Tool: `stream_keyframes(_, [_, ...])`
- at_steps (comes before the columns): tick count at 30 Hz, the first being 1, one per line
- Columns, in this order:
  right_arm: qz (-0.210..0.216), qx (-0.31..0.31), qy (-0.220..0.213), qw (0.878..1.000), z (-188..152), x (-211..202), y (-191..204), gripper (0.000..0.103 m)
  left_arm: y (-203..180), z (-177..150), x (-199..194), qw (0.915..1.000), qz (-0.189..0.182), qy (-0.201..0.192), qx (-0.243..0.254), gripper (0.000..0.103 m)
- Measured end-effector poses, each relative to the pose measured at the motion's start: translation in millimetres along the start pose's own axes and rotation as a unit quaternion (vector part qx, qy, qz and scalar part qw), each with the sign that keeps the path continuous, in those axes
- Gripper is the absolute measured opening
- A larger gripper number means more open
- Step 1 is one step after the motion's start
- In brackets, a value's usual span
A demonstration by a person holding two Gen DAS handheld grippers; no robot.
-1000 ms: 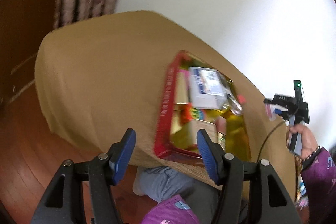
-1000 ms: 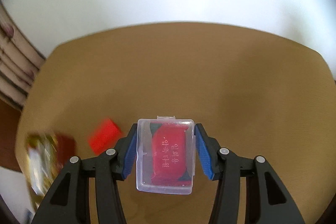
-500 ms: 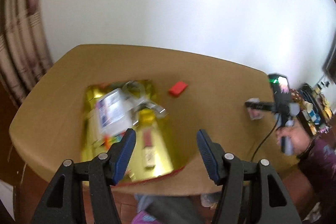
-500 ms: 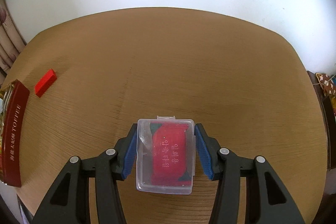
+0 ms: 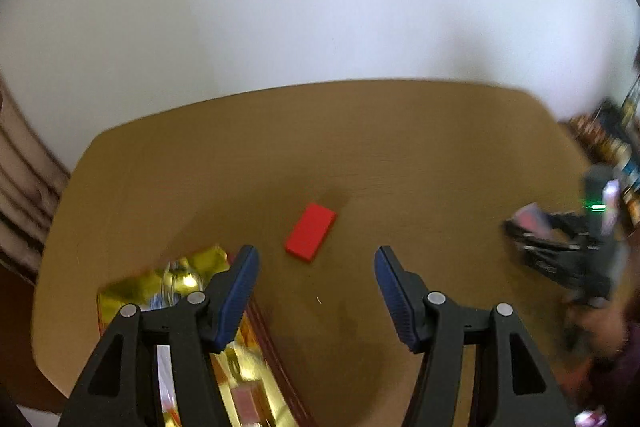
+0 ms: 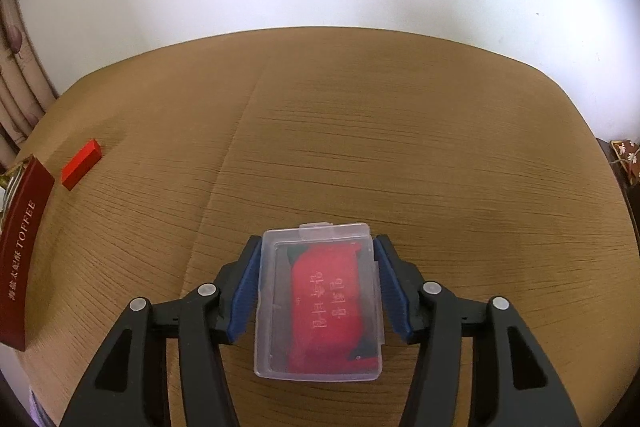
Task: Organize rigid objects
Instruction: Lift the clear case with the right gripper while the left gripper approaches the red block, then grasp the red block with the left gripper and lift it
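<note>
A small red block (image 5: pixel 311 237) lies flat on the tan table (image 5: pixel 360 155), just ahead of my left gripper (image 5: pixel 316 291), which is open and empty above the table. It also shows at the far left of the right wrist view (image 6: pixel 81 164). My right gripper (image 6: pixel 316 291) is shut on a clear plastic case (image 6: pixel 320 303) with a red card inside, held over the table's near part. The right gripper shows blurred at the right of the left wrist view (image 5: pixel 560 251).
A dark red toffee box with gold lining (image 5: pixel 256 387) holds several items at the lower left under my left gripper; its side reads TOFFEE in the right wrist view (image 6: pixel 22 247). A curtain (image 6: pixel 16 67) hangs at left. A white wall stands behind the table.
My left gripper has swung right from over the box toward the red block. My right gripper keeps the case and has turned slightly left.
</note>
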State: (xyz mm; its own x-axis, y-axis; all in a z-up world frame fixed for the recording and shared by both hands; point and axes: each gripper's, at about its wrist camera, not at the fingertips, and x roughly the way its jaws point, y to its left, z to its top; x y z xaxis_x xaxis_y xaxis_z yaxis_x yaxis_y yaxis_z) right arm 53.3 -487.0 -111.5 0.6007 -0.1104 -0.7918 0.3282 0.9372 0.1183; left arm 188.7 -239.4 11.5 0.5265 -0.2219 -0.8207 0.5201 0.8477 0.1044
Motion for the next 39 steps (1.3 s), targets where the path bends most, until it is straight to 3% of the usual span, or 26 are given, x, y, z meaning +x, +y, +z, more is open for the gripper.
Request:
stream_keyframes(2, [-0.002, -0.008, -0.006, 1.000, 10, 2, -8, 0.054, -5, 7, 20, 0.9997, 0.014, 0.014, 0.014, 0.062])
stream_keyframes(7, [0.010, -0.016, -0.012, 1.000, 13, -4, -14, 0.066, -10, 18, 61, 0.9978, 0.005, 0.048, 0.046, 0.062])
stream_keyframes(18, [0.035, -0.003, -0.018, 0.999, 11, -17, -39, 0.070, -11, 20, 115, 0.9866, -0.036, 0.108, 0.116, 0.062])
stream_keyframes(22, [0.039, -0.002, -0.018, 0.999, 15, -18, -42, 0.072, -15, 13, 134, 0.9810, -0.031, 0.137, 0.134, 0.062])
stream_keyframes(29, [0.040, -0.008, -0.015, 0.999, 12, -16, -40, 0.076, -11, 12, 146, 0.9817, -0.051, 0.131, 0.128, 0.062])
stream_keyframes(35, [0.039, -0.011, -0.013, 0.999, 11, -12, -34, 0.081, 26, 15, 159, 0.9810, -0.102, 0.153, 0.062, 0.061])
stream_keyframes(38, [0.035, -0.015, -0.010, 0.999, 7, -10, -30, 0.082, 22, 16, 160, 0.9825, -0.094, 0.152, 0.052, 0.053])
stream_keyframes(39, [0.033, -0.016, -0.009, 0.999, 6, -10, -30, 0.082, 22, 16, 158, 0.9825, -0.097, 0.152, 0.049, 0.034])
